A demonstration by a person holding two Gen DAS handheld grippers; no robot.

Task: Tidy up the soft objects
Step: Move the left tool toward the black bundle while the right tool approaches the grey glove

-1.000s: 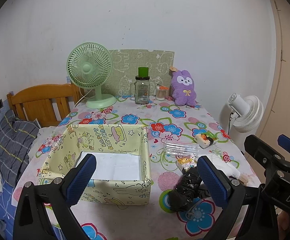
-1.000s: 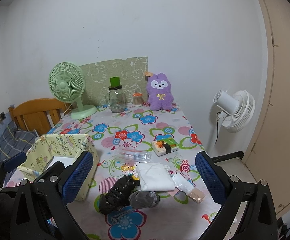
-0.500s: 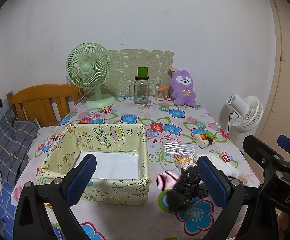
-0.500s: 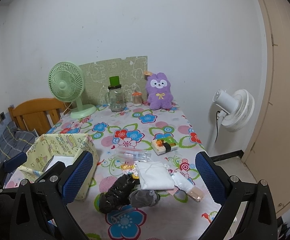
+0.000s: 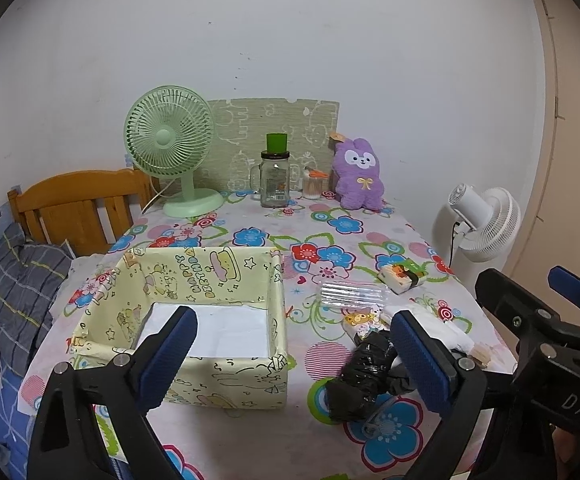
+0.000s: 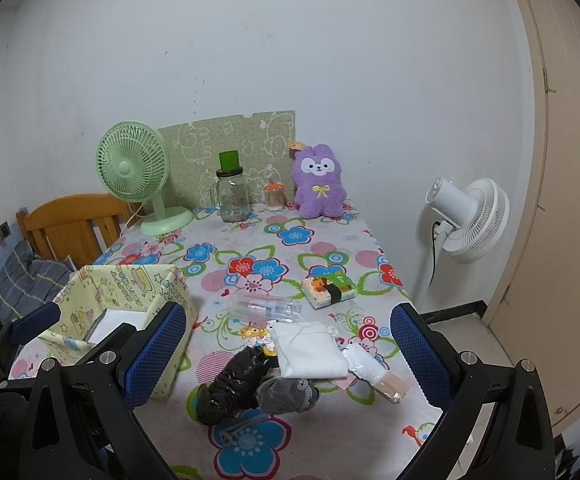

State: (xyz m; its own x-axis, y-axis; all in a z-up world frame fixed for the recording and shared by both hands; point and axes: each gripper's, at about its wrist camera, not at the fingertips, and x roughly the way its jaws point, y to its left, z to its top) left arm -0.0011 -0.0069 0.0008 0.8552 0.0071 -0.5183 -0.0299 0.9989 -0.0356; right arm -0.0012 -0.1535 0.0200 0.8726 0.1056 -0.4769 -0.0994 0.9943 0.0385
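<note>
A yellow cartoon-print box (image 5: 210,280) stands open on the floral table, also in the right wrist view (image 6: 130,284). Right of it lie a crumpled black bag (image 6: 230,384), a grey soft item (image 6: 286,392), a folded white cloth (image 6: 309,348), a white wrapped pack (image 6: 365,364), a clear plastic packet (image 6: 266,308) and a tissue pack (image 6: 327,290). A purple plush rabbit (image 6: 317,184) sits at the back. My left gripper (image 5: 293,364) is open above the box's front wall. My right gripper (image 6: 290,360) is open above the pile. Both are empty.
A green desk fan (image 5: 170,152), a glass jar with a green lid (image 5: 274,176) and a small cotton-swab jar (image 5: 313,186) stand at the back against a green board. A white floor fan (image 6: 465,216) stands right of the table. A wooden headboard (image 5: 78,204) and bedding are left.
Both views have shifted very slightly; the scene sits a touch lower and closer. Nothing on the table has moved, and both grippers stay open.
</note>
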